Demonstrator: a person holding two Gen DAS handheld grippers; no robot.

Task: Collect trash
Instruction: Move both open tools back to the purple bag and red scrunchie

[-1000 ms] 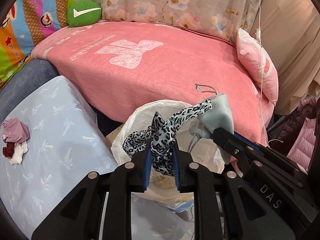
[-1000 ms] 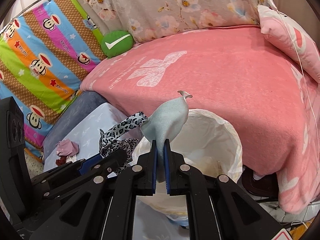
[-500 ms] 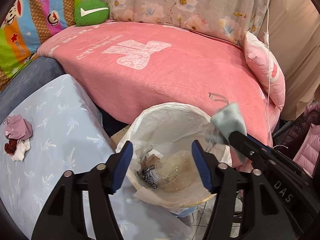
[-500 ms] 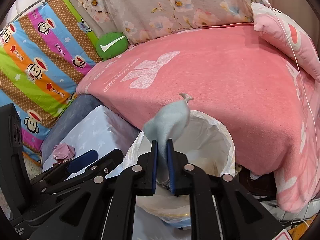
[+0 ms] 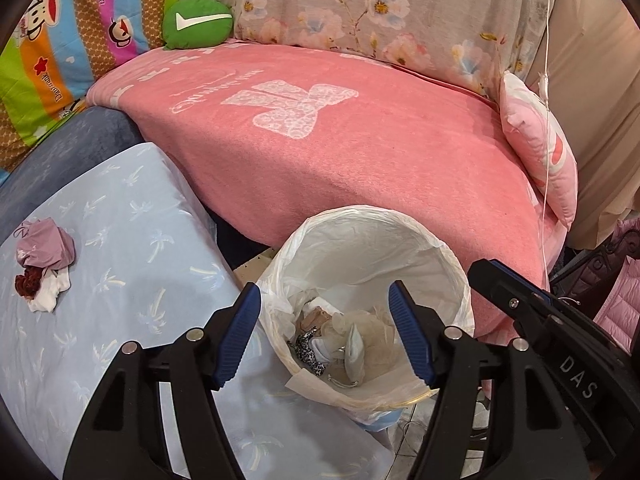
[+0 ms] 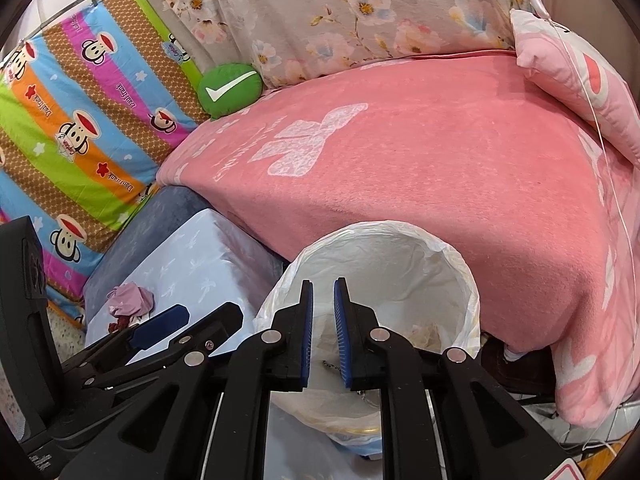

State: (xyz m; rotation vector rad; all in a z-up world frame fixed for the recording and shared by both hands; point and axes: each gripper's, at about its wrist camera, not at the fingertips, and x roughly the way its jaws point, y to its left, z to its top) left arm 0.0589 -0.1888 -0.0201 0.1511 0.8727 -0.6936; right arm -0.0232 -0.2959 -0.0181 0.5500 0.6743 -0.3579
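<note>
Both grippers, left gripper and right gripper, hang apart and empty over the bin; careless reach toward the crumpled trash left of it could tip it

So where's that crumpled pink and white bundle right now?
In the left wrist view, the crumpled bundle lies far left on the pale blue palm-print sheet, well left of the white-lined bin.

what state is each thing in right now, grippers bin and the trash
left gripper: open wide, empty, over the bin
right gripper: slightly open, empty, over the bin
trash bin: lined with a white bag, partly filled
leopard-print scrap: inside the bin
pale blue cloth: inside the bin
crumpled pink wad: lying on the blue cover, uncollected
</note>
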